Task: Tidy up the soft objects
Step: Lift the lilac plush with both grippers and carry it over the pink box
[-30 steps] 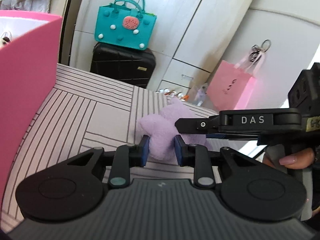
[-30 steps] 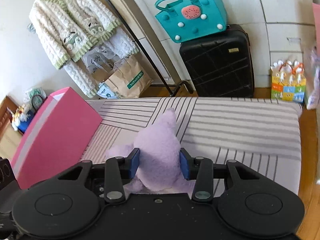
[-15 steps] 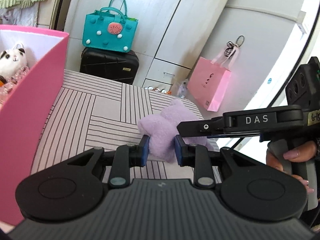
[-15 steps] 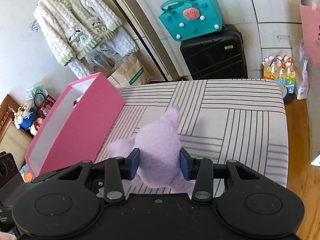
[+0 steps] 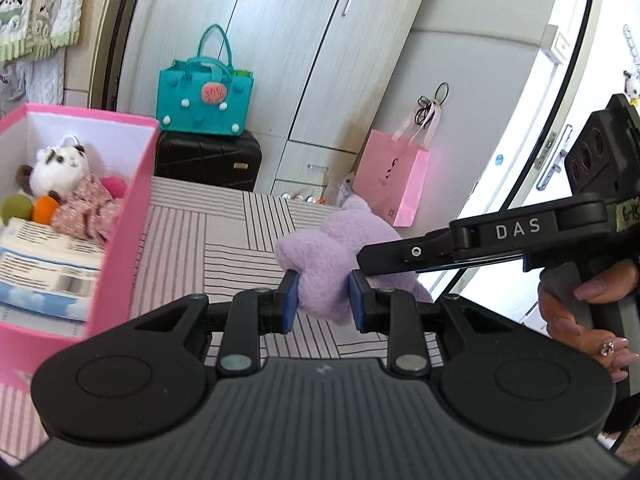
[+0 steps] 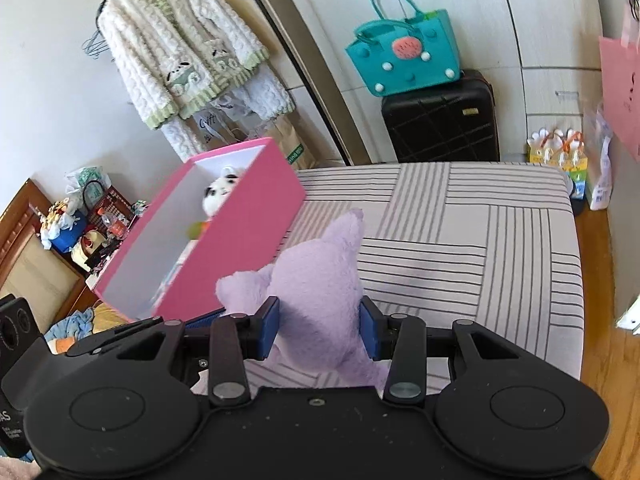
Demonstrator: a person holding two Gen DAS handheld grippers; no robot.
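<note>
A lilac plush star (image 5: 328, 256) (image 6: 320, 280) hangs above the striped bed, held by both grippers at once. My left gripper (image 5: 323, 300) is shut on one of its points. My right gripper (image 6: 319, 328) is shut on its thicker body, and its black body reaches in from the right in the left wrist view. An open pink box (image 5: 132, 216) (image 6: 240, 216) stands on the bed to the left of the star. Inside it lie a white plush cat (image 5: 60, 166), a floral cloth, coloured soft balls and a printed packet.
The striped bed cover (image 6: 460, 248) ends at its far edge, with wooden floor on the right. Behind it stand a black suitcase (image 6: 440, 120) topped by a teal bag (image 6: 404, 56). A pink gift bag (image 5: 390, 182) leans by the wardrobe. A knitted cardigan (image 6: 176, 44) hangs at the left.
Both grippers have risen with the star and carried it towards the pink box. The box's inside, hidden behind its wall a second ago, now shows in both views.
</note>
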